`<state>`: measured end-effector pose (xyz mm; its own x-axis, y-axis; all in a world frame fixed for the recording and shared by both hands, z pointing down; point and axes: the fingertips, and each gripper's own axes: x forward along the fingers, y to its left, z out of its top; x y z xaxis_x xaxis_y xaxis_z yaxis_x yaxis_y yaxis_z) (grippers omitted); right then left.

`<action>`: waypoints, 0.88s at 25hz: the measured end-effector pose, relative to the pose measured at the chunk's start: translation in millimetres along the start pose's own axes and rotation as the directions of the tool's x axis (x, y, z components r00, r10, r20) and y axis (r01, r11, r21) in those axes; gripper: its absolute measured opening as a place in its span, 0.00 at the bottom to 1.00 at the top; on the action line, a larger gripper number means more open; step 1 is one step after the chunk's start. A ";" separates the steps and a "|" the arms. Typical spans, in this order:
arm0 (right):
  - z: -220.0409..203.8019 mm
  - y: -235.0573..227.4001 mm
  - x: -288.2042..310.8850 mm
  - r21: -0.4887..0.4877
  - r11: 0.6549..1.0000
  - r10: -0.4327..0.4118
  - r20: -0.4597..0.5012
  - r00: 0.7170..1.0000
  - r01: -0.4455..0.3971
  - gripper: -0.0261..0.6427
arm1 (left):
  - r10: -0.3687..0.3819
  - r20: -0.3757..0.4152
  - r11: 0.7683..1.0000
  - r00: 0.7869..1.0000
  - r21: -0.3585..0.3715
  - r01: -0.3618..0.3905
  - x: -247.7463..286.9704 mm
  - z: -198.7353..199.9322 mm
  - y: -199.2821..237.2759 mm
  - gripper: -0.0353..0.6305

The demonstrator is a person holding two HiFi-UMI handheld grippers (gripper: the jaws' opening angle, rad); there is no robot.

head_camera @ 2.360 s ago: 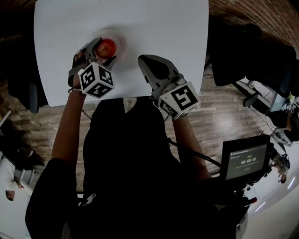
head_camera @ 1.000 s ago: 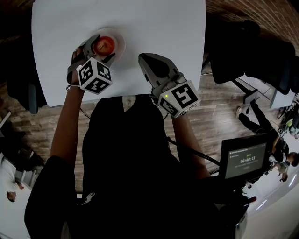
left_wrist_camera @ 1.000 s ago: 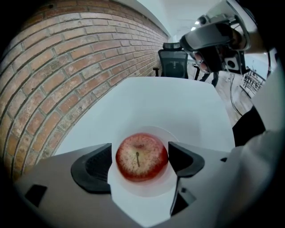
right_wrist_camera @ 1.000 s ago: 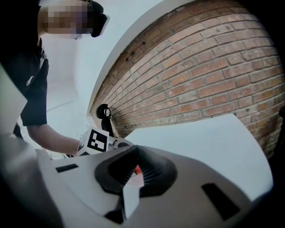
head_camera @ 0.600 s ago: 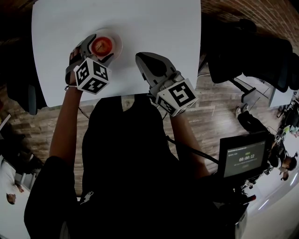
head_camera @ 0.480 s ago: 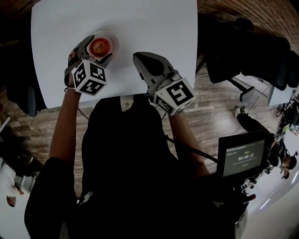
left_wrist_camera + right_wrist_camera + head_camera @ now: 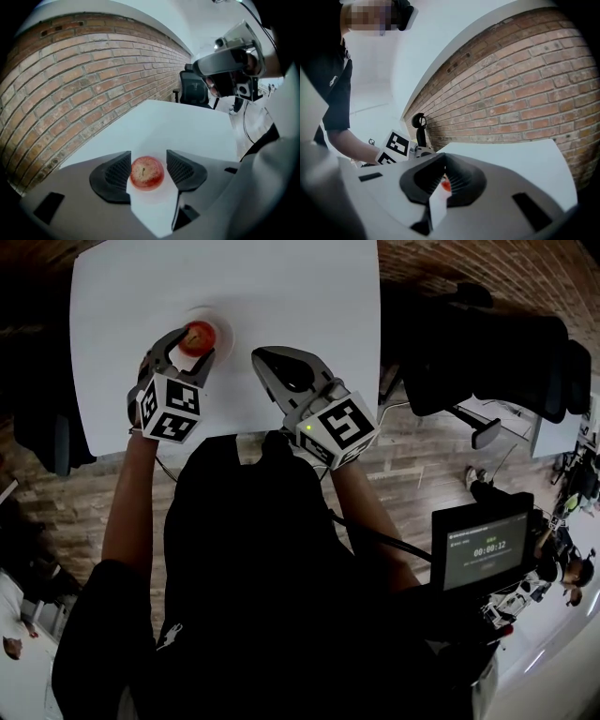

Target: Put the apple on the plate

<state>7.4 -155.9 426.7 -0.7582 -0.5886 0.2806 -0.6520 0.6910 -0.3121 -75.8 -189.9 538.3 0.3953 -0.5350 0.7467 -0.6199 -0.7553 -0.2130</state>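
Observation:
A red apple [image 7: 197, 337] sits upright on a white plate [image 7: 223, 332] that hardly stands out from the white table [image 7: 291, 296]. My left gripper [image 7: 190, 347] hangs just above it, its jaws closing. In the left gripper view the apple [image 7: 147, 173] shows between the two black pads [image 7: 180, 168], lower down, and they do not press on it. My right gripper [image 7: 262, 358] hovers over the table to the right of the plate with nothing in it. In the right gripper view its jaws [image 7: 444, 177] stand together, with a sliver of red showing through the slit.
A brick wall [image 7: 70, 84] runs along the far side of the table. A black office chair [image 7: 497, 343] stands to the right of it. A small timer screen [image 7: 483, 549] sits low at the right. The table's near edge lies just under both hands.
Both grippers have risen a little. The left one has come up off the plate and its jaws have narrowed, while the apple stays on the plate.

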 end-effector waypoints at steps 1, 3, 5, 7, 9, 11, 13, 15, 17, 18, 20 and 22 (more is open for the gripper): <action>1.9 3.2 0.3 -0.007 1.000 0.008 0.003 1.000 -0.008 0.04 | 0.007 0.004 1.000 1.000 -0.008 -0.007 -3.3 -0.4 -0.7 0.40; 6.8 11.4 -0.7 -0.020 1.000 0.023 0.009 1.000 -0.023 0.04 | 0.025 0.014 0.999 1.000 -0.020 -0.024 -12.9 -0.1 -1.9 0.35; 12.9 19.3 -4.1 -0.036 0.999 0.035 0.014 0.999 -0.034 0.04 | 0.042 0.026 0.999 0.999 -0.035 -0.041 -24.2 2.9 -2.9 0.33; 19.1 23.4 -7.7 -0.052 0.998 0.044 0.021 0.999 -0.043 0.04 | 0.056 0.036 0.997 0.998 -0.049 -0.054 -32.7 7.2 -4.5 0.30; 22.5 24.1 -9.7 -0.064 0.997 0.051 0.030 0.998 -0.049 0.05 | 0.066 0.043 0.996 0.997 -0.060 -0.063 -36.4 9.5 -6.7 0.28; 23.1 23.5 -10.7 -0.071 0.996 0.056 0.035 0.998 -0.053 0.04 | 0.075 0.049 0.995 0.996 -0.070 -0.072 -38.0 10.1 -8.2 0.24; 23.5 24.7 -13.0 -0.077 0.996 0.058 0.037 0.998 -0.055 0.05 | 0.085 0.053 0.994 0.995 -0.077 -0.081 -41.9 10.4 -10.1 0.21; 25.0 29.4 -16.2 -0.082 0.995 0.061 0.038 0.997 -0.057 0.04 | 0.096 0.055 0.993 0.994 -0.077 -0.091 -49.4 10.2 -12.6 0.17; 28.5 35.4 -18.5 -0.092 0.994 0.065 0.046 0.997 -0.060 0.05 | 0.109 0.064 0.991 0.992 -0.081 -0.103 -58.2 10.0 -13.9 0.14; 31.0 37.8 -19.5 -0.099 0.993 0.067 0.052 0.996 -0.062 0.04 | 0.115 0.072 0.990 0.991 -0.090 -0.109 -62.4 10.9 -14.1 0.12; 35.3 40.2 -22.2 -0.110 0.992 0.071 0.061 0.996 -0.064 0.04 | 0.129 0.095 0.986 0.987 -0.120 -0.117 -70.4 15.4 -14.2 0.11; 39.8 40.7 -25.6 -0.119 0.991 0.075 0.070 0.995 -0.066 0.04 | 0.142 0.117 0.980 0.983 -0.155 -0.124 -77.2 21.3 -15.2 0.08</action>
<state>-0.2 -129.4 370.7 -0.8036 -0.5632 0.1923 -0.5946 0.7734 -0.2198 -82.5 -145.1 470.4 0.3795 -0.6776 0.6299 -0.7614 -0.6155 -0.2034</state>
